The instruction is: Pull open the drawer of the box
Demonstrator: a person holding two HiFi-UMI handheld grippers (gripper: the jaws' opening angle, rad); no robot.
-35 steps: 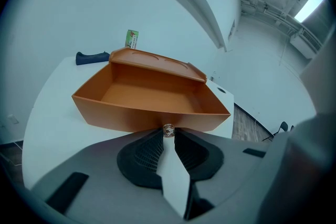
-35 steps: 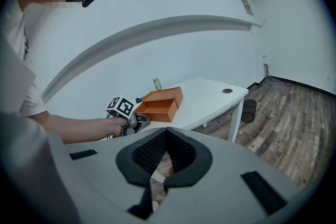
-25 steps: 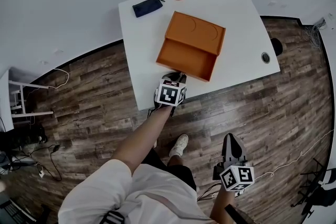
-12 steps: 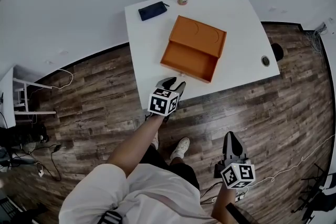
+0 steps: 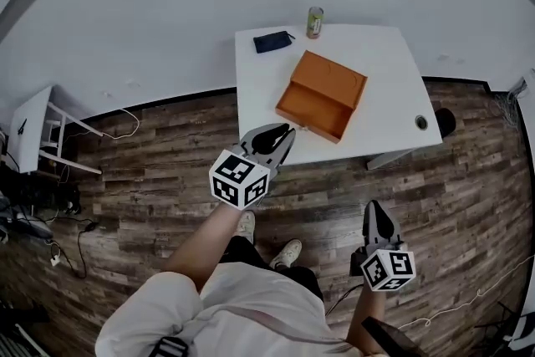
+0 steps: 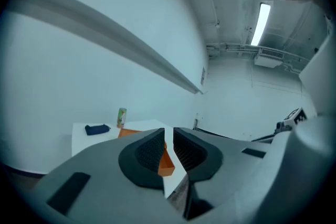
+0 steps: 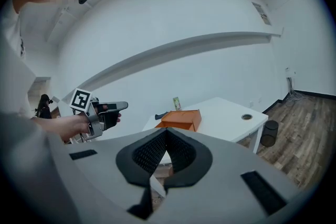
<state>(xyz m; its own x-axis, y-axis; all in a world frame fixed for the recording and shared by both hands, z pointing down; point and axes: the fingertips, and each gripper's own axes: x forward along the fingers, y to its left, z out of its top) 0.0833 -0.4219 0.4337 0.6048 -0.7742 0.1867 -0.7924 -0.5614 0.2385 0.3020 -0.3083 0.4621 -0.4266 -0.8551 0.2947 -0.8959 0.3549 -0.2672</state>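
An orange box (image 5: 331,78) lies on the white table (image 5: 384,84), its drawer (image 5: 311,108) pulled out toward the table's near edge. My left gripper (image 5: 285,133) hangs in the air short of that edge, a little apart from the drawer front. Its jaws are closing, a narrow gap still shows, and nothing is between them. Through that gap I see the orange box (image 6: 167,163) far off. My right gripper (image 5: 373,210) hangs low over the wooden floor, well away from the table. Its pads (image 7: 157,150) are closed together and hold nothing.
A green can (image 5: 314,22) and a dark pouch (image 5: 273,42) sit at the table's far edge. A round cable hole (image 5: 420,122) is near its right corner, with a black bin (image 5: 445,121) on the floor beside it. Wooden floor lies between me and the table.
The left gripper has come off the drawer front and drawn back and up. The view has backed away from the table, so the box looks smaller. The right gripper stays low.
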